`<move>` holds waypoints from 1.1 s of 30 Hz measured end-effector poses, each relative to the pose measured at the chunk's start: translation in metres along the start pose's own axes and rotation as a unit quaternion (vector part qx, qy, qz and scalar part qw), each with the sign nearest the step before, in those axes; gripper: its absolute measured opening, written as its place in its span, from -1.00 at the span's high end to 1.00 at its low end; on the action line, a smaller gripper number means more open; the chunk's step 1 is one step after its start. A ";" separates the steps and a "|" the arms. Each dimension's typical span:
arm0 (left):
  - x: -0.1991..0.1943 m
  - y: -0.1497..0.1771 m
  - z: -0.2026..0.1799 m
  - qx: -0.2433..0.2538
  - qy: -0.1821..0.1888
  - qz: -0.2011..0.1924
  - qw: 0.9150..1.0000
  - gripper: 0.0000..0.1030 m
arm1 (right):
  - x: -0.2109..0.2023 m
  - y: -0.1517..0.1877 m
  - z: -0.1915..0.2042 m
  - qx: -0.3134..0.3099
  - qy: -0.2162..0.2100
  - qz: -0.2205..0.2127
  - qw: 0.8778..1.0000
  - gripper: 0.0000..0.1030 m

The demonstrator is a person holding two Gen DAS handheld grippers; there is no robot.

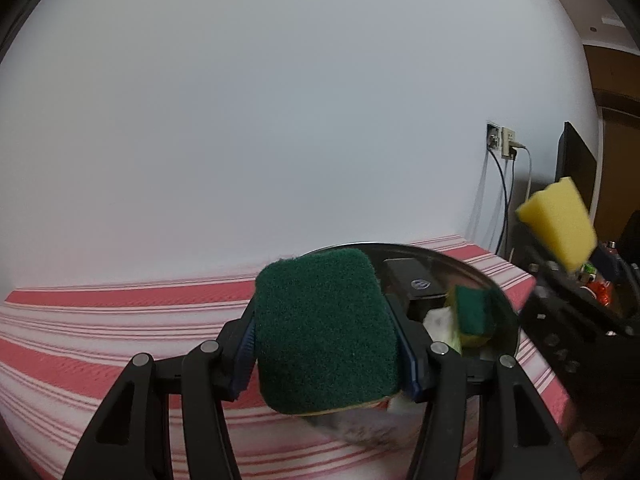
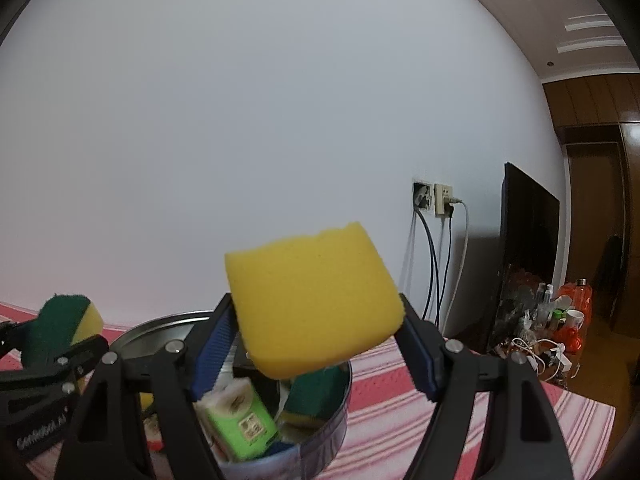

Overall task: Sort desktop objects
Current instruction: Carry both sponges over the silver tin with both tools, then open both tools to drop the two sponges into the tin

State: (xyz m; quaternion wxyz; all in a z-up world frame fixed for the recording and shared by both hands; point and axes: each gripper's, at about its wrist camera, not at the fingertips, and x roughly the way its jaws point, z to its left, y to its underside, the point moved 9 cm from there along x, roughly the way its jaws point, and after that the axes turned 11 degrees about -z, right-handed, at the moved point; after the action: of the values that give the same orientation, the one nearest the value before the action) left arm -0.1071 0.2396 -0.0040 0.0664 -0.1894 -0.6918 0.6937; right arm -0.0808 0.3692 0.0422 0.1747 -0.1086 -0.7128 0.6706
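Surface: striped red-and-white cloth (image 1: 120,320), white wall behind.
Left gripper (image 1: 326,340): clamped on green-faced sponge (image 1: 324,332).
Right gripper (image 2: 316,344): clamped on yellow sponge (image 2: 312,300).
Advice: centre each over metal tin (image 2: 320,432) before releasing.

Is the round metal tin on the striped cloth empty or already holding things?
Holding things. The right wrist view shows inside the metal tin a green packet and a green-and-yellow sponge, among other items.
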 end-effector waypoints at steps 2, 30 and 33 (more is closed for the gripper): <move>0.007 -0.003 -0.007 -0.007 0.006 0.002 1.000 -0.15 | 0.008 0.002 0.002 0.008 -0.003 0.008 1.000 -0.49; 0.076 0.010 -0.010 -0.023 -0.020 0.072 0.997 -0.15 | 0.076 0.042 -0.005 0.008 -0.033 0.093 0.995 -0.48; 0.074 0.012 -0.008 -0.024 -0.021 0.074 0.997 -0.15 | 0.075 0.044 -0.004 0.011 -0.039 0.097 0.994 -0.48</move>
State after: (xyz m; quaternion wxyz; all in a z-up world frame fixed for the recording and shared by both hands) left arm -0.1702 0.2726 -0.0281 -0.0040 -0.2265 -0.6935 0.6839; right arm -0.1513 0.4057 0.0068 0.0823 -0.1492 -0.6977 0.6959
